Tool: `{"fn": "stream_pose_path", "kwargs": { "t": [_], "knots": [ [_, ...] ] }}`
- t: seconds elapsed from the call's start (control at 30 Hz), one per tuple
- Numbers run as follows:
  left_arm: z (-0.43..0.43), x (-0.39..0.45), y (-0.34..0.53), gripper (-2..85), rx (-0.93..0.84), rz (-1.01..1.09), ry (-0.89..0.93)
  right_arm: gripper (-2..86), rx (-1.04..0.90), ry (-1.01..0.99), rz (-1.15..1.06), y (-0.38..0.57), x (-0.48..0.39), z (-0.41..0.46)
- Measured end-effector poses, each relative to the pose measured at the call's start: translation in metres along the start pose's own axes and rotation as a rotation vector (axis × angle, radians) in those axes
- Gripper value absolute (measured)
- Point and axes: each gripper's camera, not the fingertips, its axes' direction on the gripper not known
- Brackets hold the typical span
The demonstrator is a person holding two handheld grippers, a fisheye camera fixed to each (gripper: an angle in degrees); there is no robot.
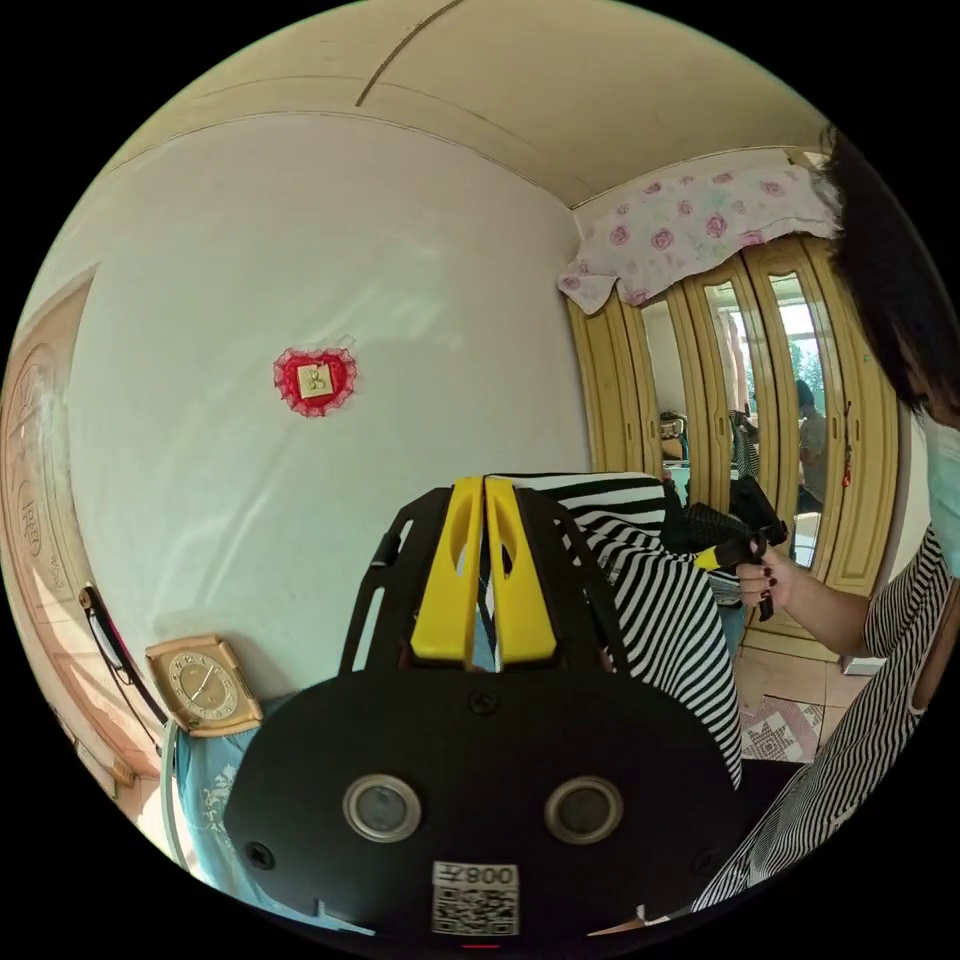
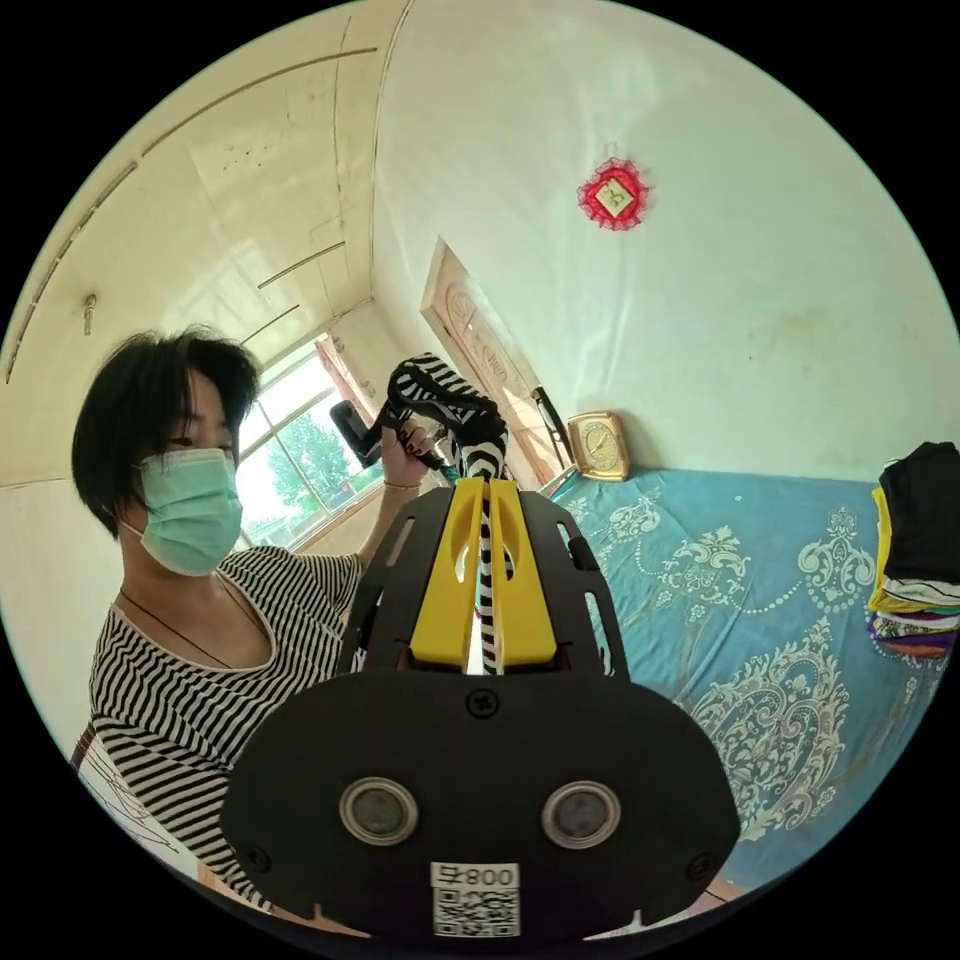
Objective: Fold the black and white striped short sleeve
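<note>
Shirt: the black and white striped short sleeve shirt (image 1: 640, 570) hung up in the air between the two grippers, not lying on the bed.
Left gripper: the left gripper (image 1: 485, 570) had its yellow jaws pressed together on a bit of the striped cloth, which ran out to one side toward the other gripper.
Right gripper: the right gripper (image 2: 485, 570) also had its yellow jaws squeezed onto a thin strip of the striped cloth that stuck up between them.
Why held so: I think each gripper pinched one end so the shirt could be pulled wide and smooth before it was laid down.
Hands: a hand (image 1: 770, 580) held the far gripper's handle in the left gripper view, and a hand (image 2: 410, 445) held the other handle, with cloth bunched over it, in the right gripper view.
Bed: the blue patterned bedspread (image 2: 760, 610) lay below, well apart from the shirt.
Pile: a stack of folded clothes (image 2: 915, 550) sat near the far edge of the bed.
Clock: a gold clock (image 2: 598, 445) leaned on the wall at the bed's back edge.
</note>
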Motion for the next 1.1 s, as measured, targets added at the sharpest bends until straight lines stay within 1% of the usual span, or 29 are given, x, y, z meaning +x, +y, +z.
{"fn": "stream_pose_path", "kwargs": {
  "t": [0.07,0.1,0.17,0.2,0.27,0.3,0.33,0.37,0.4,0.43,0.47,0.5,0.53,0.57,0.6,0.67,0.77,0.83,0.93,1.0,1.1],
  "knots": [
    [0.08,-0.023,0.011,0.3,-0.148,-0.031,-0.008,0.5,0.008,0.052,0.089,-0.015,0.057,0.001],
    [0.103,-0.03,0.017,0.3,-0.186,-0.051,0.005,0.5,0.008,0.082,0.124,-0.018,0.074,0.003],
    [0.188,-0.054,0.052,0.4,-0.363,-0.111,0.038,0.5,-0.021,0.166,0.263,-0.026,0.148,0.01],
    [0.208,-0.059,0.064,0.5,-0.411,-0.129,0.044,0.5,-0.026,0.193,0.309,-0.026,0.168,0.012],
    [0.266,-0.081,0.124,0.6,-0.571,-0.205,-0.013,0.6,-0.064,0.257,0.508,-0.013,0.256,0.019],
    [0.275,-0.086,0.141,0.6,-0.606,-0.227,-0.015,0.6,-0.069,0.263,0.568,-0.007,0.277,0.02],
    [0.288,-0.096,0.175,0.7,-0.669,-0.261,0.003,0.7,-0.091,0.301,0.662,0.01,0.314,0.021],
    [0.293,-0.104,0.212,0.8,-0.71,-0.29,0.026,0.7,-0.095,0.358,0.768,0.03,0.344,0.018],
    [0.292,-0.108,0.23,0.8,-0.729,-0.31,0.04,0.6,-0.095,0.378,0.798,0.041,0.355,0.016],
    [0.287,-0.114,0.269,1.0,-0.764,-0.355,0.093,0.7,-0.096,0.408,0.843,0.061,0.372,0.011],
    [0.276,-0.117,0.311,1.2,-0.8,-0.41,0.156,0.9,-0.091,0.414,0.877,0.084,0.384,0.006],
    [0.269,-0.117,0.333,1.4,-0.823,-0.442,0.182,1.1,-0.092,0.409,0.889,0.096,0.389,0.004],
    [0.253,-0.116,0.378,1.7,-0.888,-0.503,0.222,1.5,-0.098,0.405,0.912,0.12,0.395,0.0],
    [0.233,-0.114,0.422,2.1,-0.958,-0.574,0.239,2.0,-0.105,0.402,0.932,0.145,0.396,-0.004],
    [0.221,-0.112,0.442,2.4,-0.985,-0.614,0.241,2.4,-0.11,0.398,0.939,0.157,0.396,-0.005],
    [0.171,-0.11,0.511,4.0,-1.03,-0.834,0.244,4.2,-0.175,0.379,0.991,0.199,0.391,-0.004],
    [0.13,-0.108,0.563,6.1,-1.033,-1.028,0.226,5.9,-0.238,0.377,1.012,0.228,0.381,0.001],
    [0.123,-0.111,0.579,6.8,-1.013,-1.07,0.216,6.4,-0.278,0.401,0.993,0.229,0.379,0.006],
    [0.136,-0.124,0.593,7.1,-0.973,-1.085,0.239,6.7,-0.343,0.456,0.948,0.22,0.383,0.017],
    [0.149,-0.132,0.6,6.6,-0.984,-1.075,0.232,6.2,-0.37,0.473,0.928,0.215,0.39,0.024],
    [0.162,-0.144,0.611,4.3,-1.012,-1.096,0.251,2.9,-0.365,0.49,0.96,0.214,0.4,0.024]
  ]
}}
